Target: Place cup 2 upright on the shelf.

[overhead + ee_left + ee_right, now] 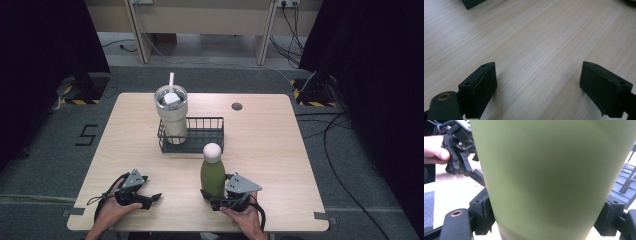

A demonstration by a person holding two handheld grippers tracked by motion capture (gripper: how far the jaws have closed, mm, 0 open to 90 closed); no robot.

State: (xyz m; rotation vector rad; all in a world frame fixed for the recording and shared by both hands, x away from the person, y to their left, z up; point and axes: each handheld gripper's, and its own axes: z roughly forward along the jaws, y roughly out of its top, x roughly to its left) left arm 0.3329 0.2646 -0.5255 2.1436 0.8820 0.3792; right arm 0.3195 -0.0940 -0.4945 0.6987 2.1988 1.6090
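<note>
1 smooth green bottle (213, 177) with a round white cap stands near the front edge of the pale wooden table (270, 145). The right gripper (216, 200) squeezes its sides tight. The left gripper (150, 199) has its jaws wide apart over bare wood. Behind, 1 dark wire basket (205, 131) holds 1 shiny tumbler (171, 112) with 1 white straw. Grey carpet lies around.

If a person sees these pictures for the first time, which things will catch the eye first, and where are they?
First comes the green bottle with its pale cap, standing upright near the front edge of the wooden table, with the right claw shut on its lower body. Behind it, a cream tumbler with a white straw stands in the left end of a dark wire basket. The left claw rests open at front left, nothing between its jaws.
</note>
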